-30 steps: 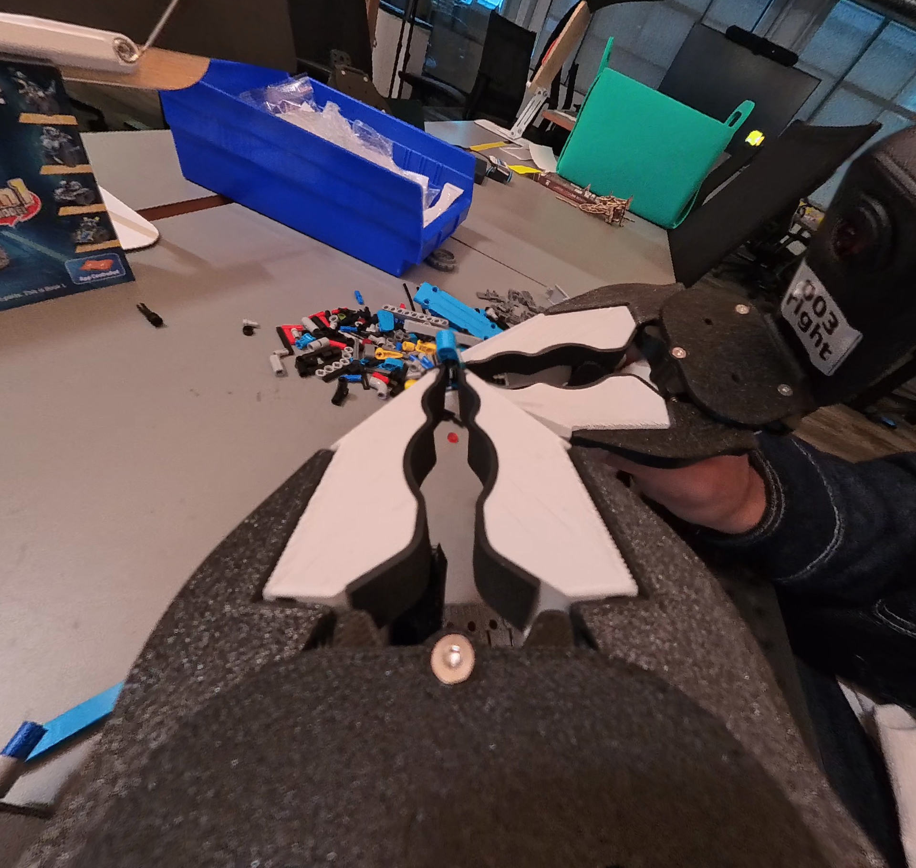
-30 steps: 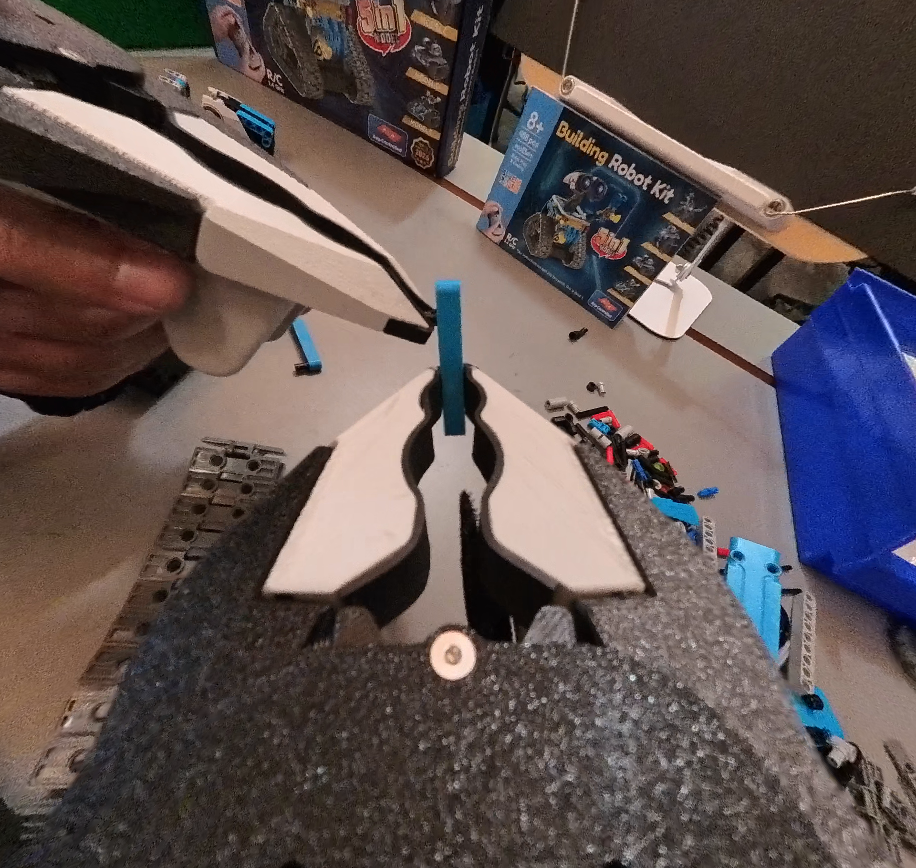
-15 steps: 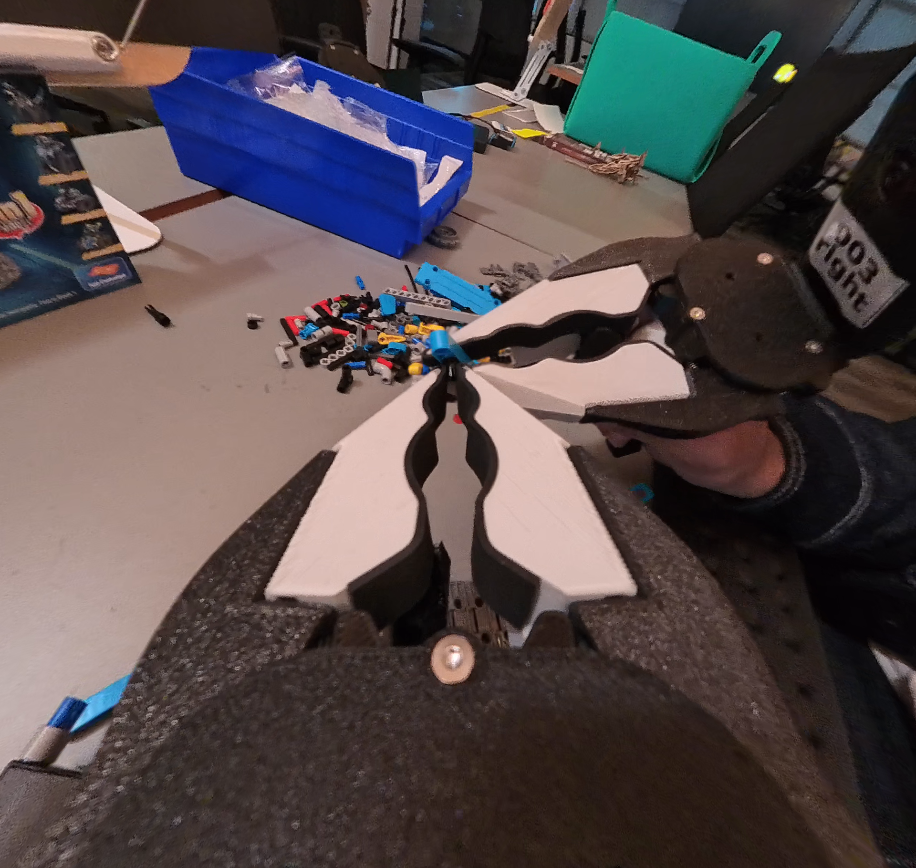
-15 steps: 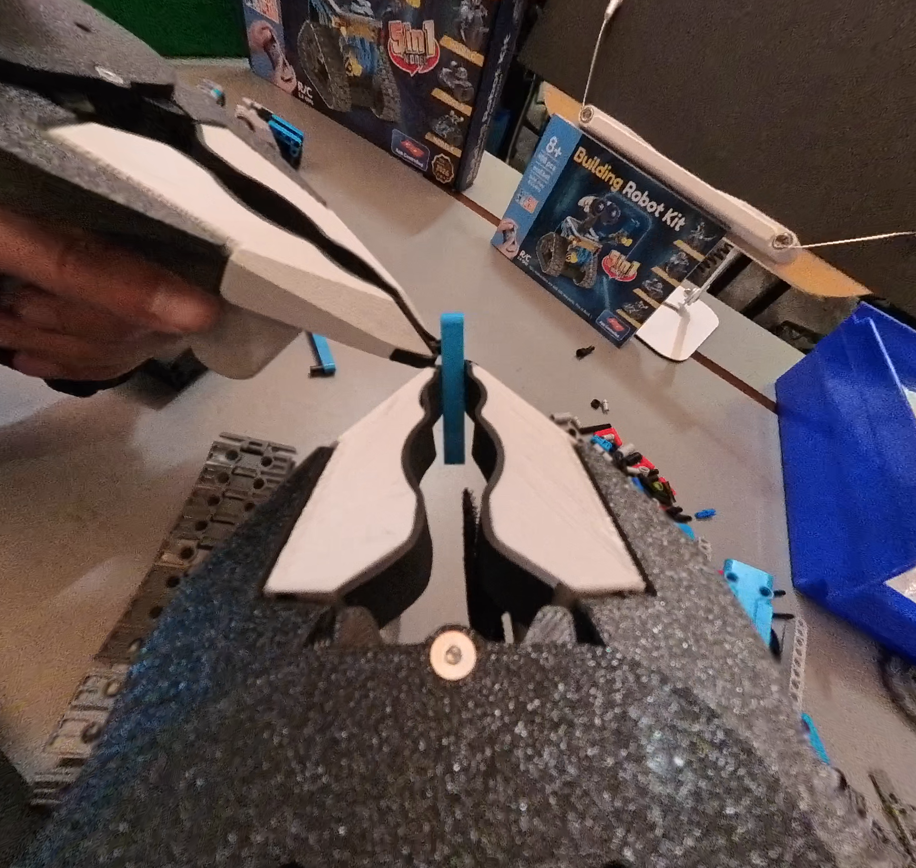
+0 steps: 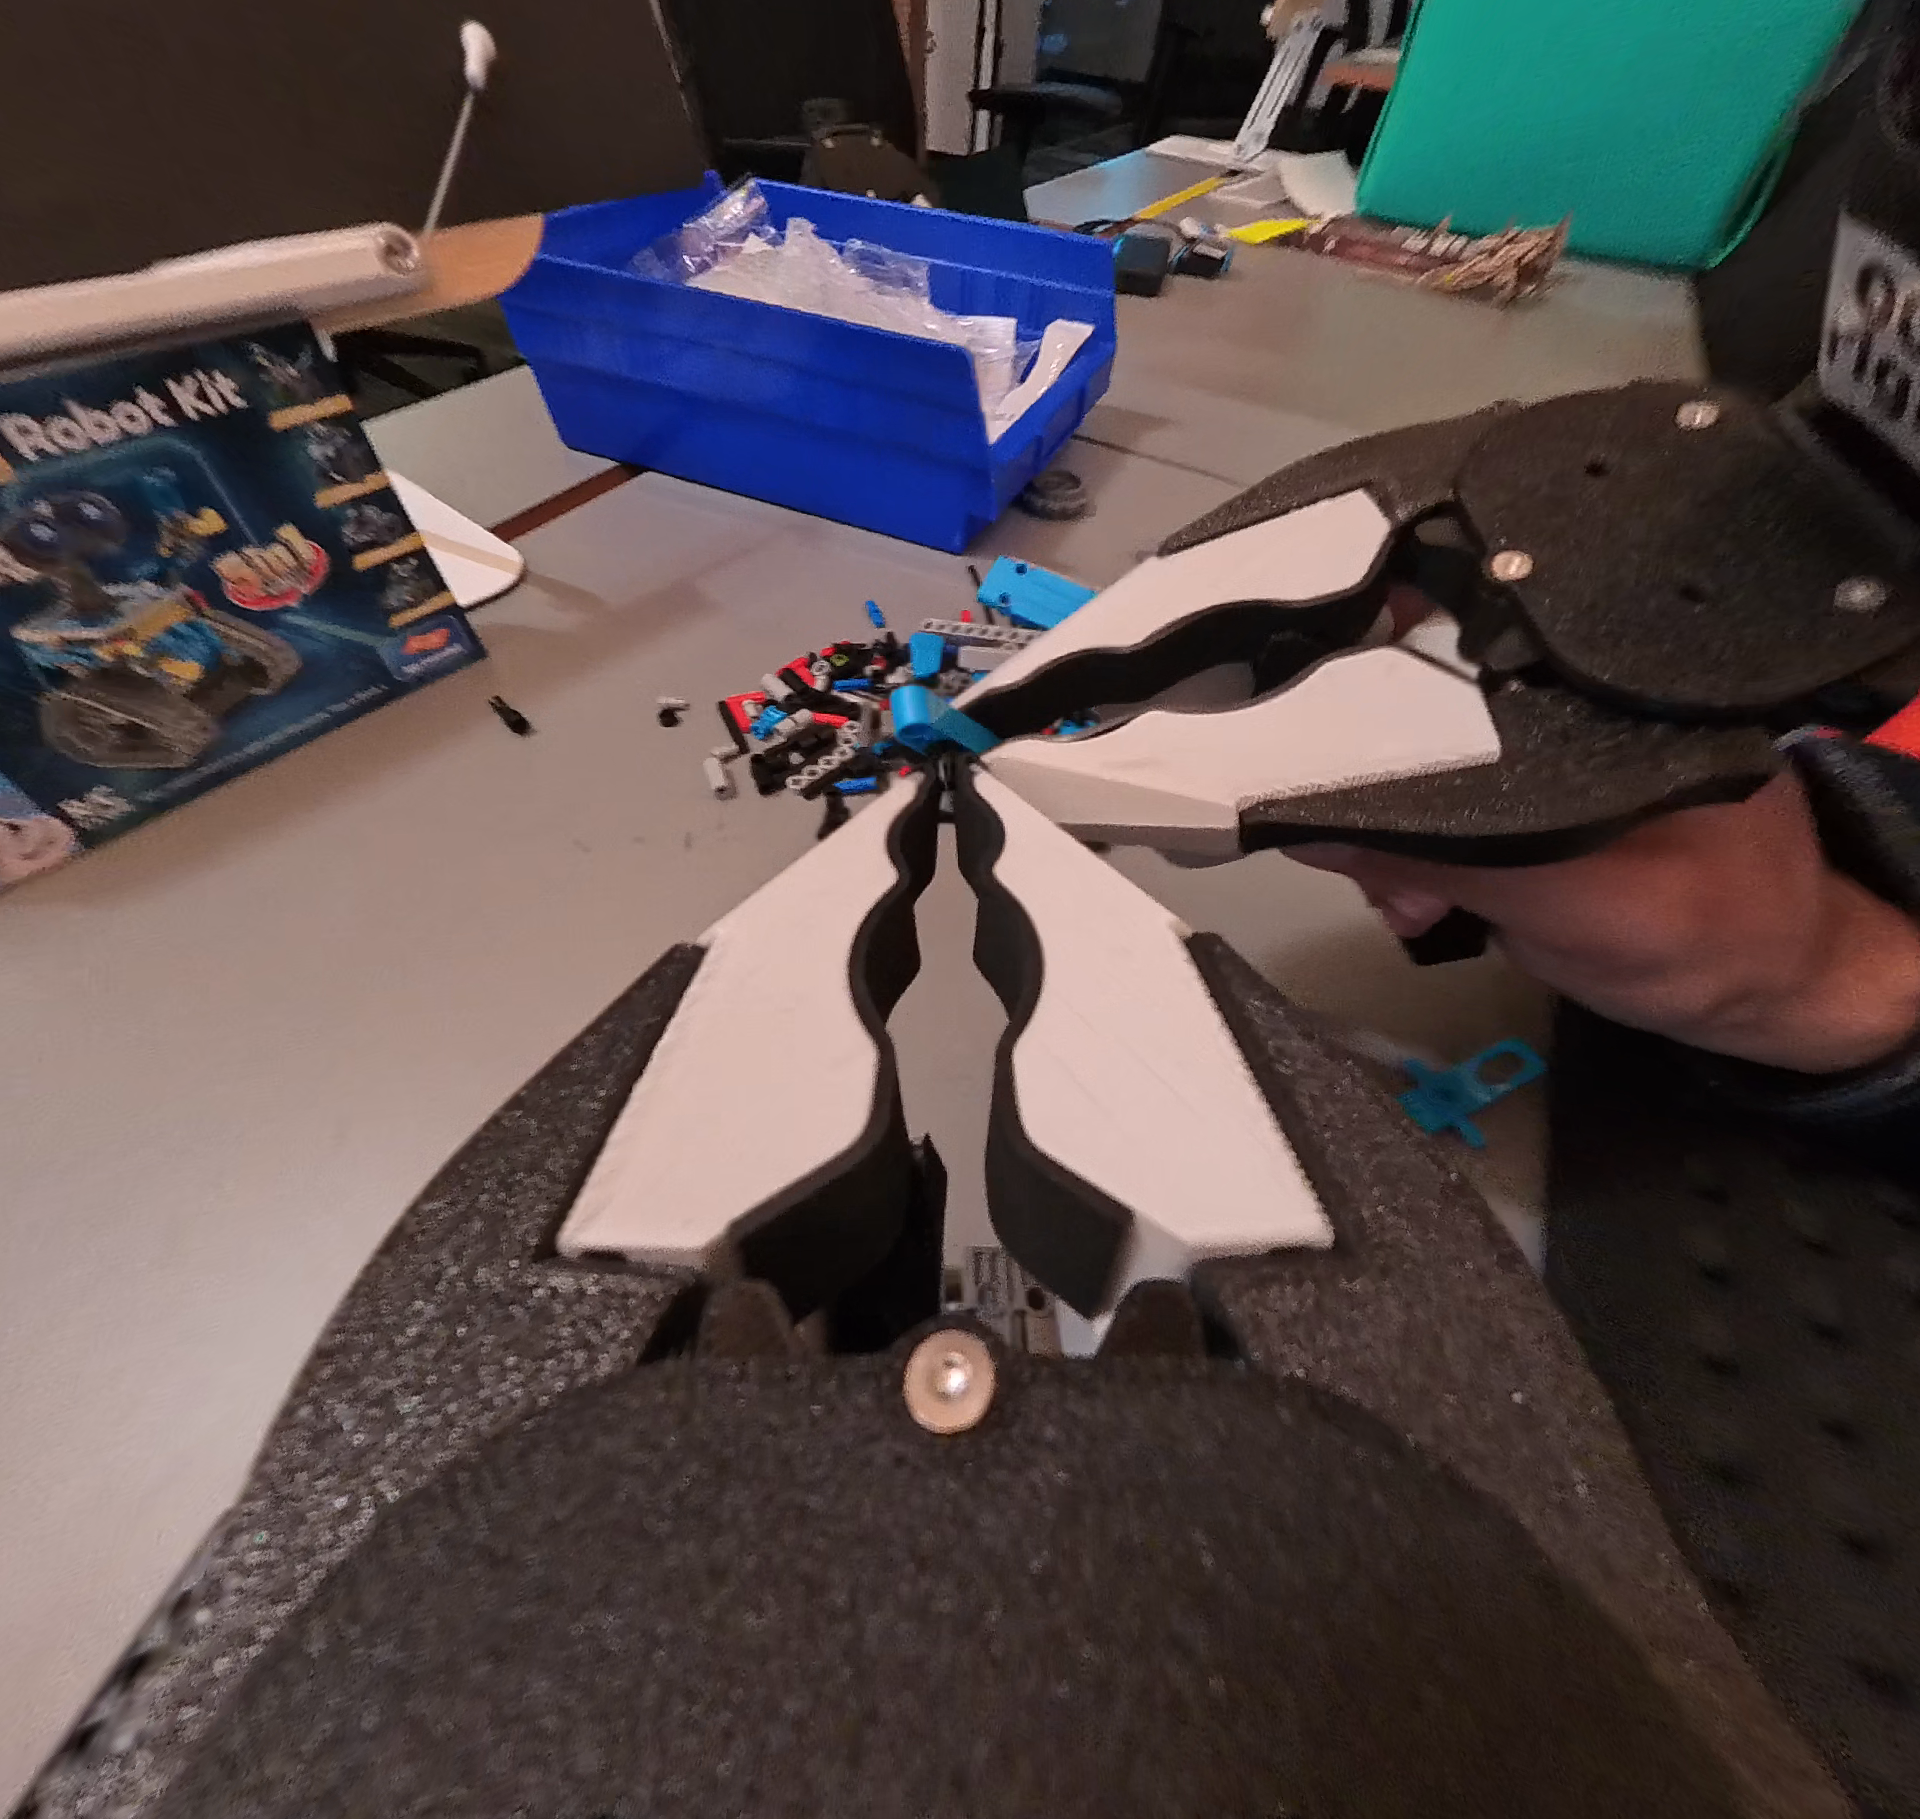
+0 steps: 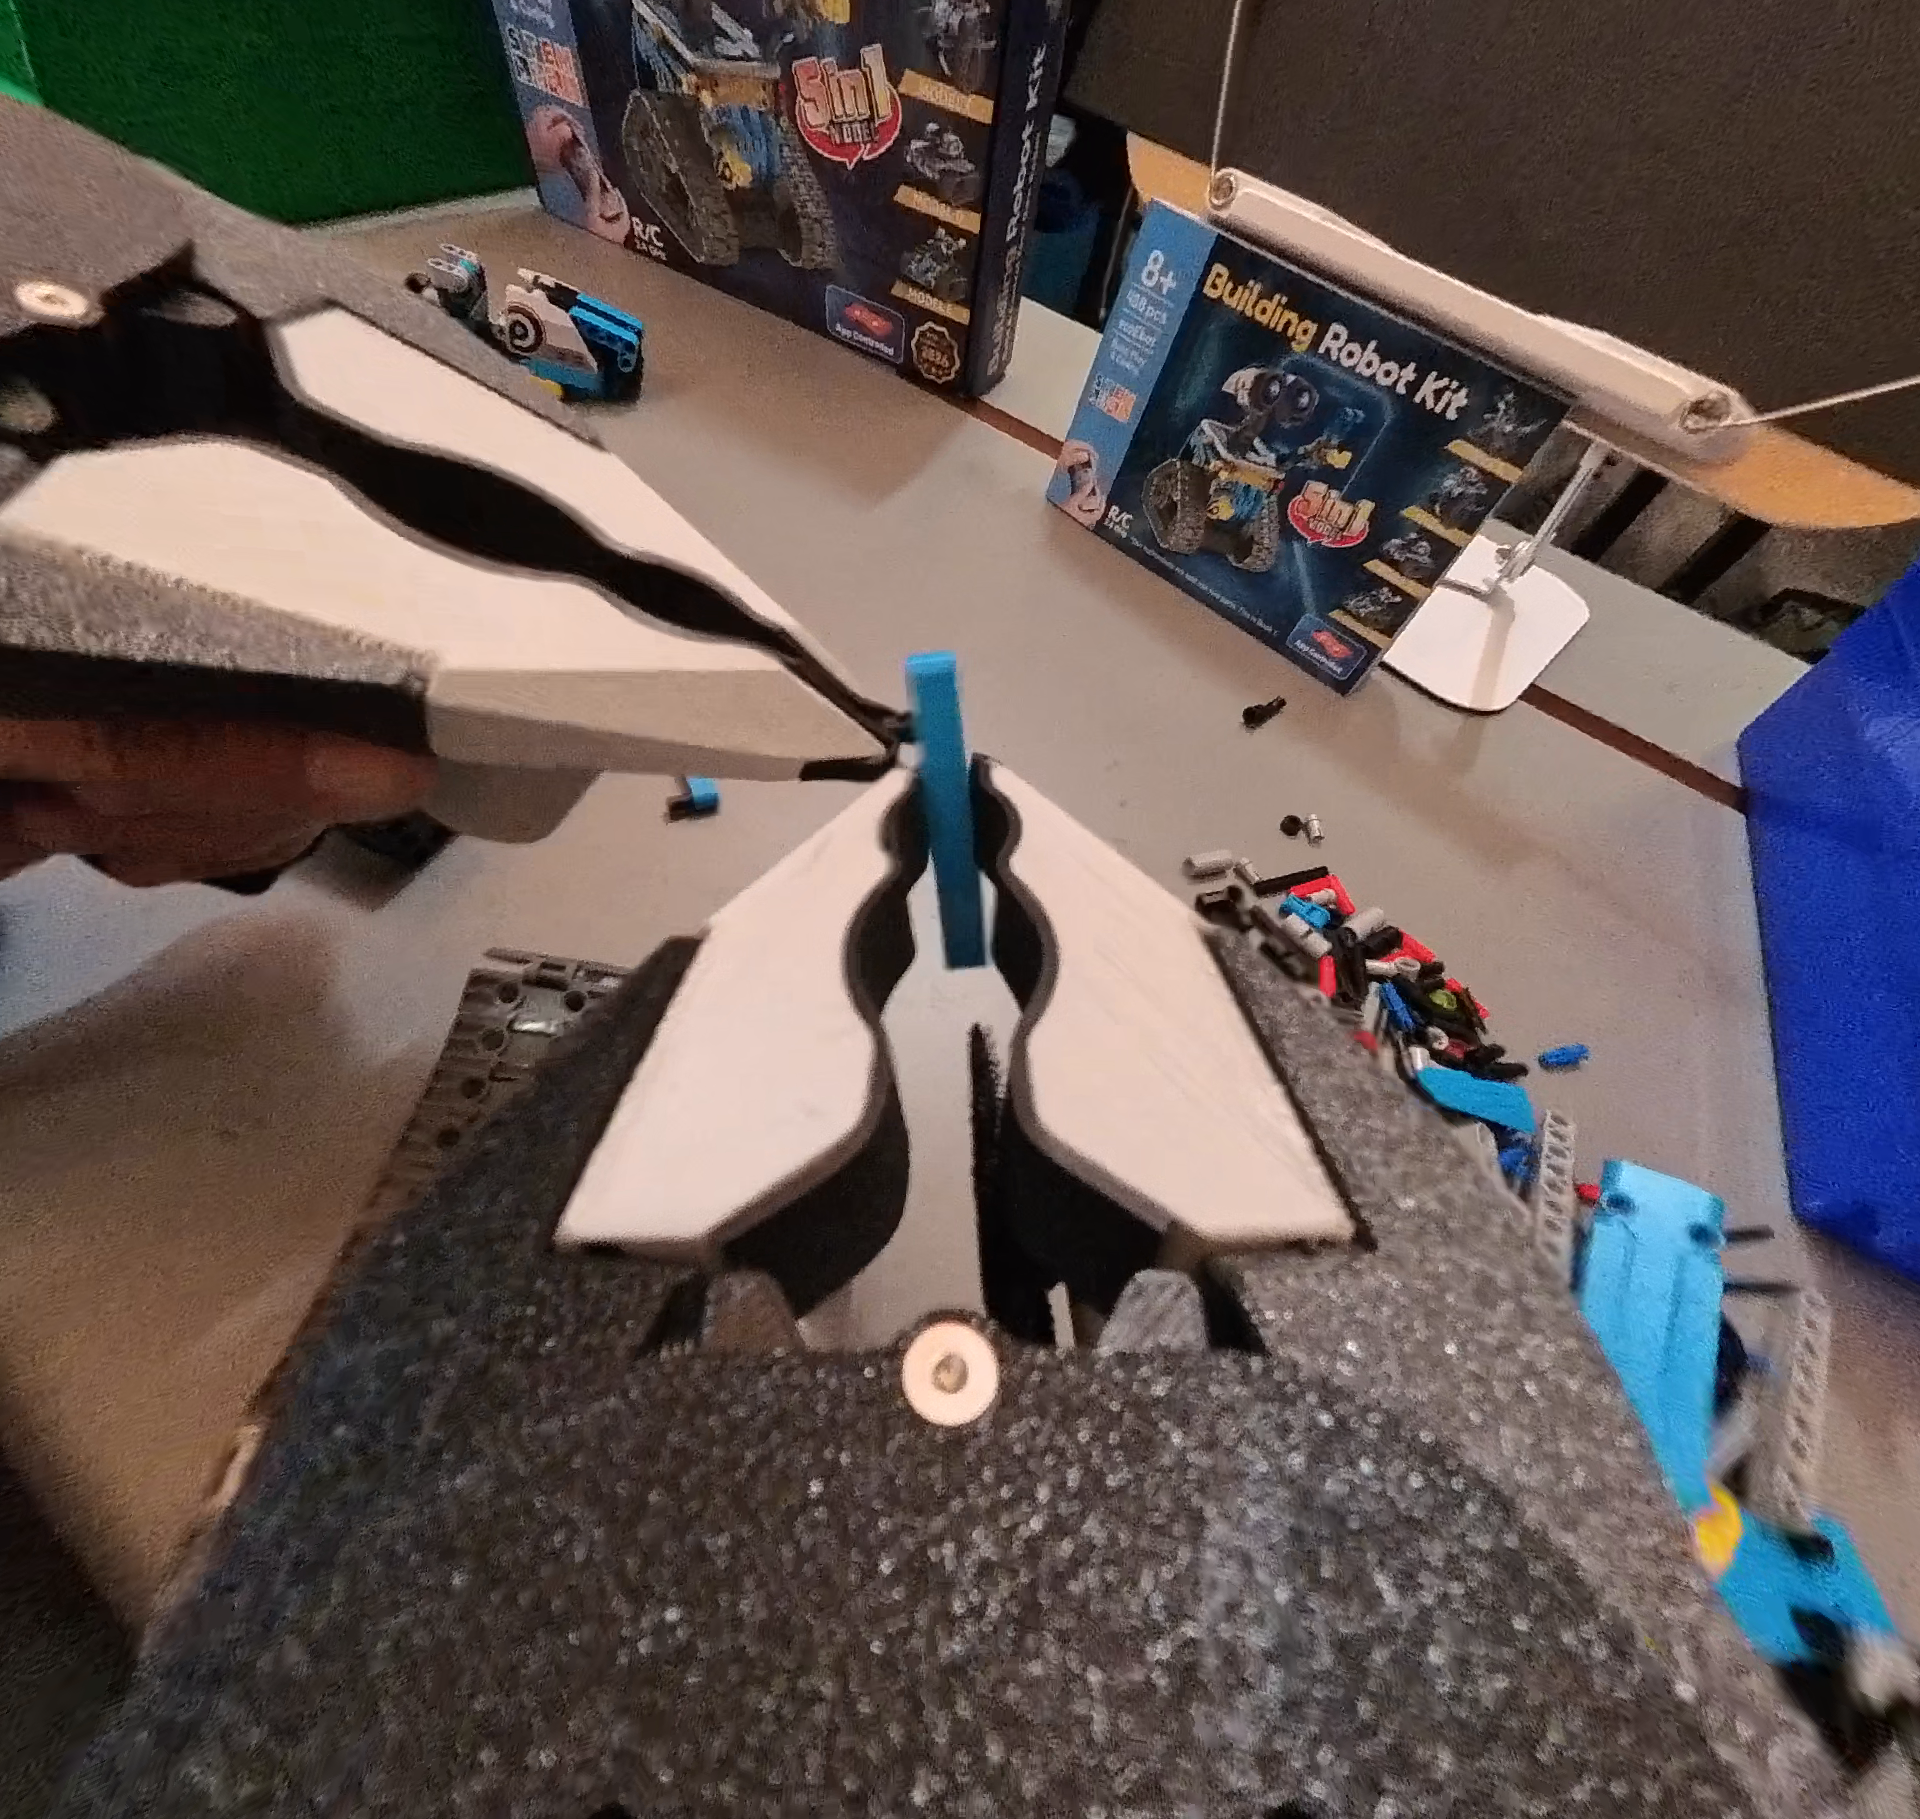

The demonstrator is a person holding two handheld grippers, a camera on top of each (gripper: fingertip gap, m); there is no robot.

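At centre frame above a grey table (image 6: 1039, 481), the right gripper (image 6: 943, 772) pinches an upright blue beam (image 6: 948, 834), while the left gripper (image 5: 943, 767), tips pressed together on something too small to identify, touches the beam's side. Loose small parts (image 5: 821, 720) lie beyond; a blue bin (image 5: 810, 387) sits at upper centre.

Printed lettering on the tall box (image 6: 790, 138), the small box (image 6: 1299, 481) and a white sticker (image 5: 1875, 325)
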